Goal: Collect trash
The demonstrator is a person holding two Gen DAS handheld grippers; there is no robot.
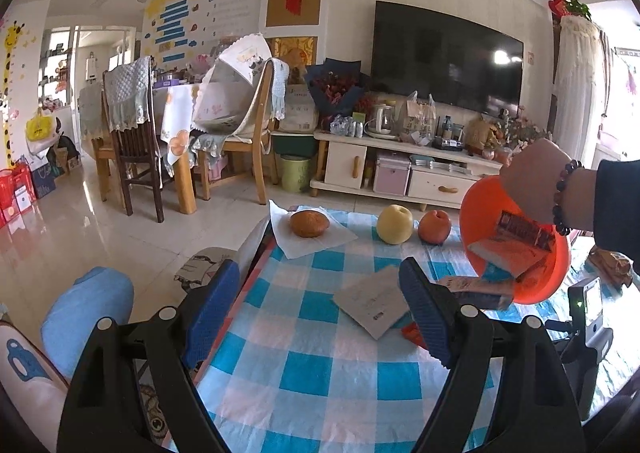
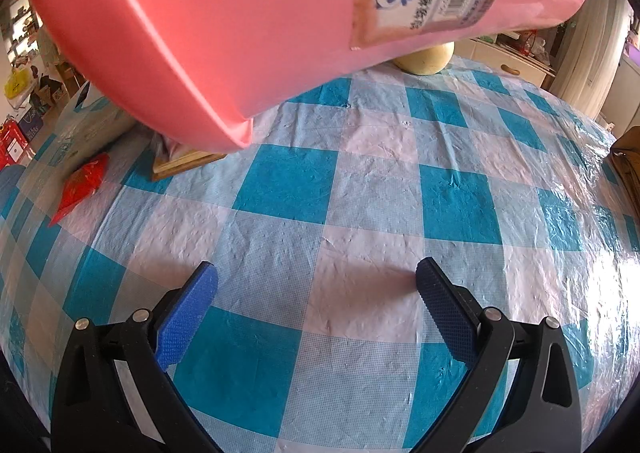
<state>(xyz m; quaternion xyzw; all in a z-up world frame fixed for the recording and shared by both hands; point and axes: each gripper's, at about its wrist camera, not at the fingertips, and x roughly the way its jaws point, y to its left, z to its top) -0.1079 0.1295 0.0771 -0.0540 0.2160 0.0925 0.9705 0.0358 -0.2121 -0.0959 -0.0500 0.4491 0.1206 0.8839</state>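
An orange plastic bin (image 1: 516,249) is tilted above the checked tablecloth (image 1: 320,373), held by a bare hand (image 1: 532,169), with wrappers and paper inside it. It fills the top of the right wrist view (image 2: 224,33), with a silver label on its side. A white paper sheet (image 1: 372,301), a flat carton (image 1: 476,289) and a red wrapper (image 2: 80,183) lie on the cloth. My left gripper (image 1: 320,309) is open and empty near the table's left edge. My right gripper (image 2: 316,305) is open and empty above bare cloth.
A bun on a white napkin (image 1: 309,223), a yellow pear (image 1: 394,223) and a red apple (image 1: 435,226) sit at the table's far edge. Chairs (image 1: 136,133), a TV cabinet (image 1: 400,165) and a green floor bin (image 1: 295,172) stand beyond. A blue stool (image 1: 88,313) is at the left.
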